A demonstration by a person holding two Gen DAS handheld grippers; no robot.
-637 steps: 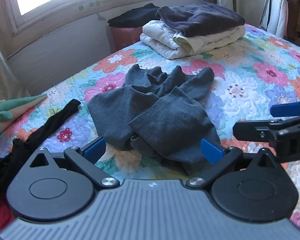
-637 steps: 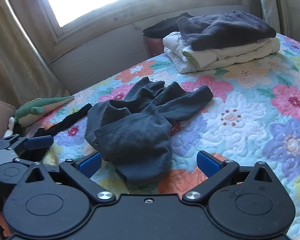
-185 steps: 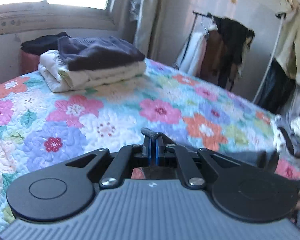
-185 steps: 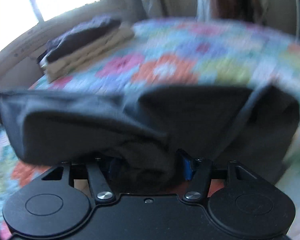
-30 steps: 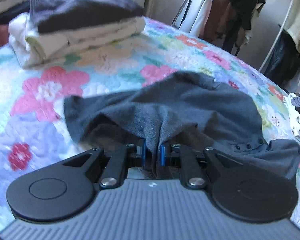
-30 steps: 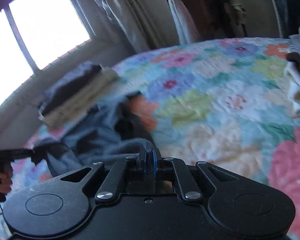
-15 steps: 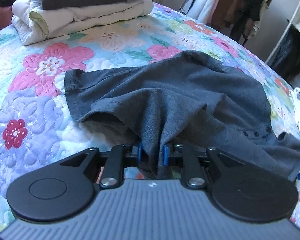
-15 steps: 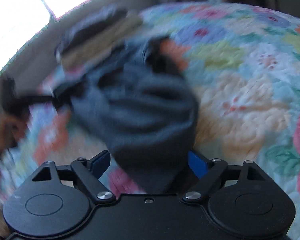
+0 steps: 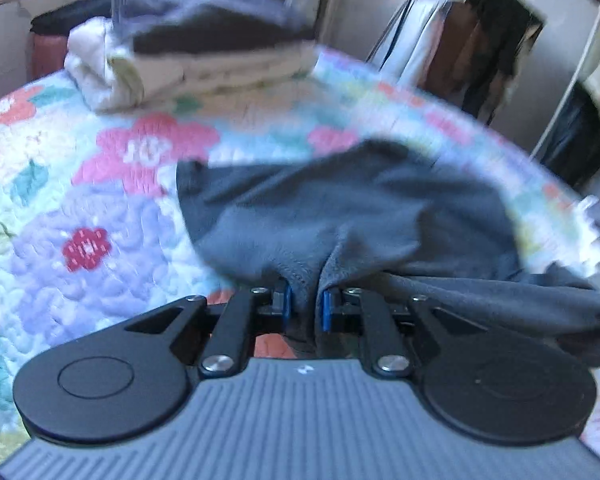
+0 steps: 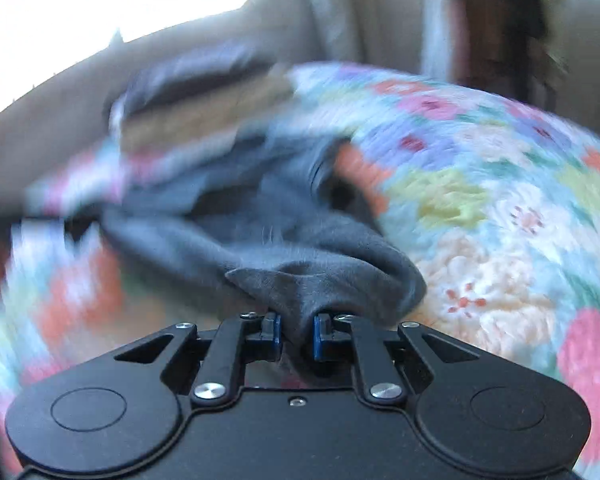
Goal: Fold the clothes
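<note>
A dark grey garment (image 9: 340, 208) lies spread on the flowered quilt (image 9: 100, 208) of a bed. My left gripper (image 9: 304, 308) has a bunched fold of this cloth between its blue pads, and its jaws are closing on it. In the right wrist view the same grey garment (image 10: 300, 240) runs from the far left towards me. My right gripper (image 10: 296, 330) pinches another bunch of it, its jaws closing too. Both views are blurred by motion.
A stack of folded clothes (image 9: 196, 52), dark on top of cream, sits at the far edge of the bed below a window. Hanging clothes (image 9: 492, 48) on a rack stand beyond the bed at the right. Flowered quilt (image 10: 500, 200) spreads to the right.
The right gripper's jaws stood wide around the grey cloth half a second ago and have now closed on a bunch of it. The left gripper keeps its fold and has shifted, dragging the garment.
</note>
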